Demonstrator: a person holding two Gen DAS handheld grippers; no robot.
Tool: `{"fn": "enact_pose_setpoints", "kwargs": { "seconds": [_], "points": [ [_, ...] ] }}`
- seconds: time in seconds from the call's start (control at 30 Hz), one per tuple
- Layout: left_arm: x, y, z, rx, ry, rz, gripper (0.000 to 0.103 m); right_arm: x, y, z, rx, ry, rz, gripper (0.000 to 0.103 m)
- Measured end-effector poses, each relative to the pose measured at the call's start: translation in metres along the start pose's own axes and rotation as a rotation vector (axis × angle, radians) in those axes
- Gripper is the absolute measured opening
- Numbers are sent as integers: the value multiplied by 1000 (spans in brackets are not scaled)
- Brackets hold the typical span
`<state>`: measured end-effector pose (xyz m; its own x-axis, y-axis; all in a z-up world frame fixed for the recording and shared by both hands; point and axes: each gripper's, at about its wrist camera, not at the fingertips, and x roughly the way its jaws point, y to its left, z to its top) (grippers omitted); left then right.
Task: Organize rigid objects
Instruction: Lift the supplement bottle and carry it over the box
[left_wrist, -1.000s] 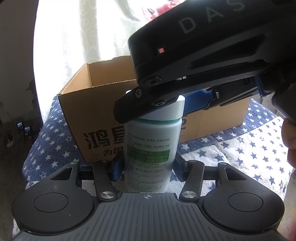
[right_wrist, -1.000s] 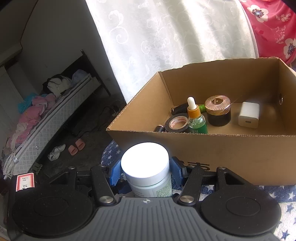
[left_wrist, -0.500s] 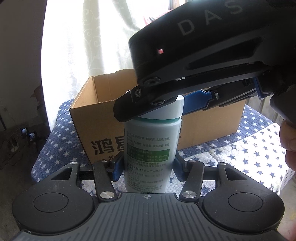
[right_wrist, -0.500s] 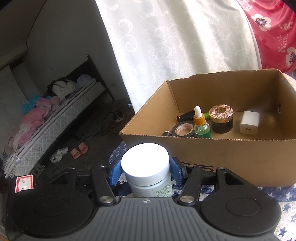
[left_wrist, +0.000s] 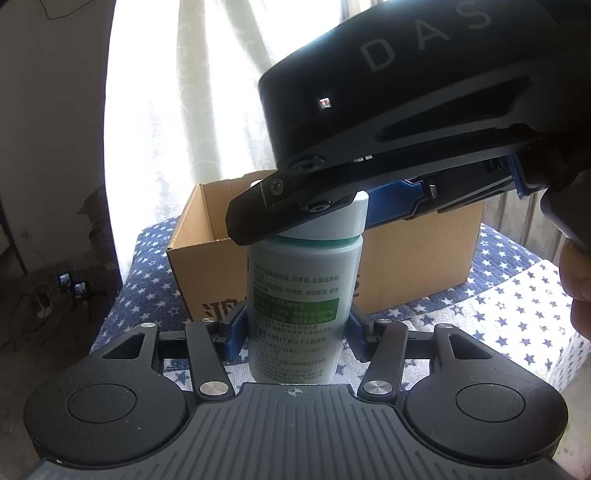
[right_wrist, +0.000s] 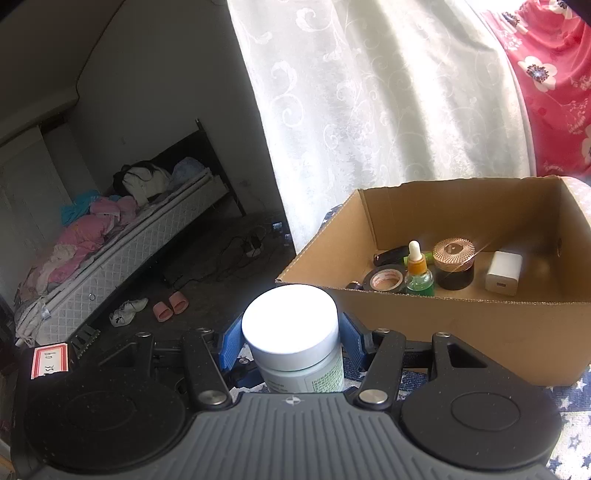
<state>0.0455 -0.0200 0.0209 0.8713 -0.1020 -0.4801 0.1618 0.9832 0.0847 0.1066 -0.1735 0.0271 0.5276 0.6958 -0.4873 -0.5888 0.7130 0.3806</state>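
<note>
A white pill bottle (left_wrist: 299, 306) with a green label and a white cap (right_wrist: 290, 325) stands upright in the air, held by both grippers. My left gripper (left_wrist: 295, 328) is shut on its lower body, blue pads pressed to both sides. Coming in from the upper right, my right gripper (left_wrist: 325, 218) is shut on the cap. In the right wrist view that gripper (right_wrist: 290, 343) clamps the cap from both sides. Beyond the bottle stands an open cardboard box (right_wrist: 461, 332), also seen behind the bottle in the left wrist view (left_wrist: 417, 266).
In the box lie a tape roll (right_wrist: 386, 280), a dropper bottle (right_wrist: 419, 273), a gold-lidded jar (right_wrist: 454, 264) and a white charger (right_wrist: 504, 273). The box rests on a blue star-patterned cloth (left_wrist: 498, 280). A person's hand (left_wrist: 580, 280) shows at the right edge. A curtain hangs behind.
Both grippers have risen together with the bottle still clamped. The box now looks smaller and farther off in both views. Neither grip has changed.
</note>
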Motion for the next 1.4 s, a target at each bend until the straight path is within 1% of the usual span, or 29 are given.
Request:
{"fn": "enact_pose_setpoints", "kwargs": {
  "seconds": [0.27, 0.57, 0.83, 0.97, 1.03, 1.13, 1.27, 1.4],
  "points": [
    [-17, 9, -7, -37, -26, 25, 54, -2, 22, 1, -54, 22, 17, 59],
    [-29, 14, -5, -51, -55, 29, 54, -11, 42, 0, -91, 5, 14, 59],
    [-32, 15, -3, -57, -66, 38, 54, -14, 47, 1, -105, 0, 18, 59],
    [-34, 14, 2, -40, -61, 45, 54, -15, 46, 1, -100, -10, 27, 59],
    [-35, 14, 8, -26, -69, 49, 54, -19, 46, 5, -100, -21, 34, 59],
    [-38, 11, 28, 9, -84, 44, 54, -30, 47, 19, -110, -50, 41, 59],
    [-30, 9, 65, 35, -90, -43, 54, -48, 38, 44, -116, -92, 22, 59],
    [-7, 0, 101, 74, -78, -131, 54, -61, 16, 72, -91, -112, -17, 59]
  ]
}}
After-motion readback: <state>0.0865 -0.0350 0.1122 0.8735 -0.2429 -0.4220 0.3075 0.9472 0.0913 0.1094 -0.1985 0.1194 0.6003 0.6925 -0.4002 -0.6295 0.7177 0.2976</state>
